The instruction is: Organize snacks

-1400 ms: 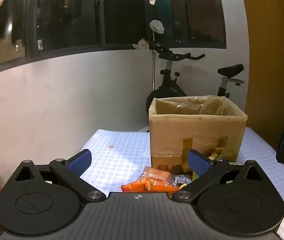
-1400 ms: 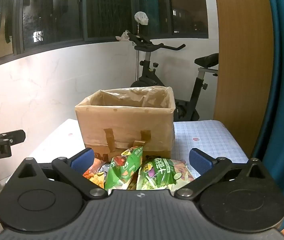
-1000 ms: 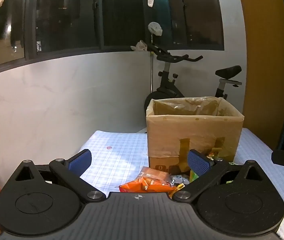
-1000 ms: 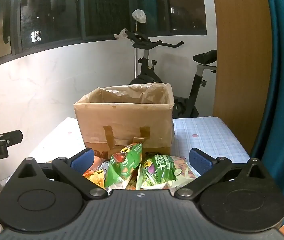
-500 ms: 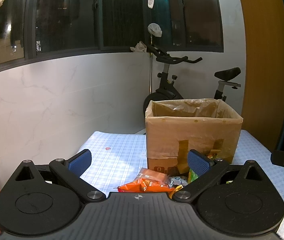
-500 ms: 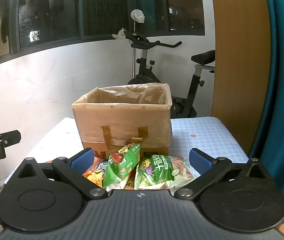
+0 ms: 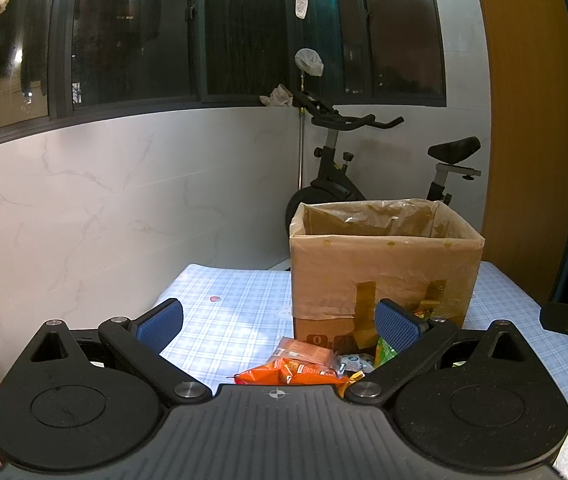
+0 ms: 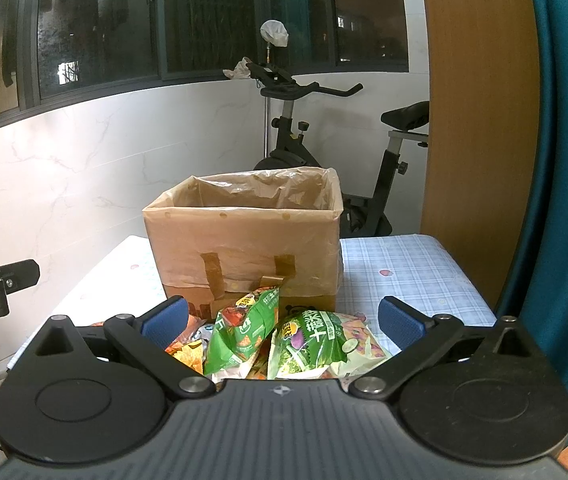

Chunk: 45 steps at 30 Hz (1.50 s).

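Note:
A brown cardboard box [image 7: 384, 264] lined with clear plastic stands open on the checked table; it also shows in the right wrist view [image 8: 244, 240]. Snack bags lie in front of it: an orange bag [image 7: 288, 374] in the left wrist view, and two green bags [image 8: 244, 328] [image 8: 316, 340] in the right wrist view. My left gripper [image 7: 280, 322] is open and empty, above and short of the orange bag. My right gripper [image 8: 282, 320] is open and empty, above and short of the green bags.
The table has a blue checked cloth [image 7: 224, 312] and ends near a white marble wall [image 7: 124, 208] on the left. An exercise bike [image 8: 324, 152] stands behind the box. A wood panel and a teal curtain [image 8: 564, 160] are at the right.
Both grippers have drawn back and risen slightly, so the box and the snacks sit a little lower and farther off in both views. Both stay open.

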Each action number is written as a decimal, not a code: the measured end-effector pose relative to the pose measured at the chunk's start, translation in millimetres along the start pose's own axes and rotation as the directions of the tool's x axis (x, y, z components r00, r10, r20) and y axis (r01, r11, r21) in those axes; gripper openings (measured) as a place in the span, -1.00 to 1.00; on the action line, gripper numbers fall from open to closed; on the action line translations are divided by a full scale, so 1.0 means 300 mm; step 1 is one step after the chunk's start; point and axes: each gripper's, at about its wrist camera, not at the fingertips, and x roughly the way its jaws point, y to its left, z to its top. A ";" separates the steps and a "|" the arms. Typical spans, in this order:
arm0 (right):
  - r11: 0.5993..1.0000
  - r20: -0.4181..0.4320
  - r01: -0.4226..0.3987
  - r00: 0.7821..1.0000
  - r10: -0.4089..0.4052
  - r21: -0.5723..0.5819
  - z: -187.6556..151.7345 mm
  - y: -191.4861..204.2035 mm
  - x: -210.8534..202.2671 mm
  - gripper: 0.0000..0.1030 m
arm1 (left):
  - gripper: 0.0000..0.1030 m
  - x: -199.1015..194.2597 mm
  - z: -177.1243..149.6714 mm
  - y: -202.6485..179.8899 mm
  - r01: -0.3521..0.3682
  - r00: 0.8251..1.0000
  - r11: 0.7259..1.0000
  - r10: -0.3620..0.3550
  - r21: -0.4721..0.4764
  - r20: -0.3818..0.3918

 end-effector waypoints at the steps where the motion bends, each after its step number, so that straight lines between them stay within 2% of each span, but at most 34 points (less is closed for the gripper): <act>1: 1.000 -0.001 0.000 1.000 0.000 0.000 0.001 0.001 -0.001 1.00 | 1.00 0.000 -0.002 0.001 0.000 1.000 1.000 0.000 0.000 0.000; 45: 1.000 -0.011 0.001 1.000 -0.001 0.001 -0.018 -0.003 0.007 1.00 | 1.00 0.003 -0.020 -0.012 0.010 1.000 1.000 -0.010 0.000 -0.014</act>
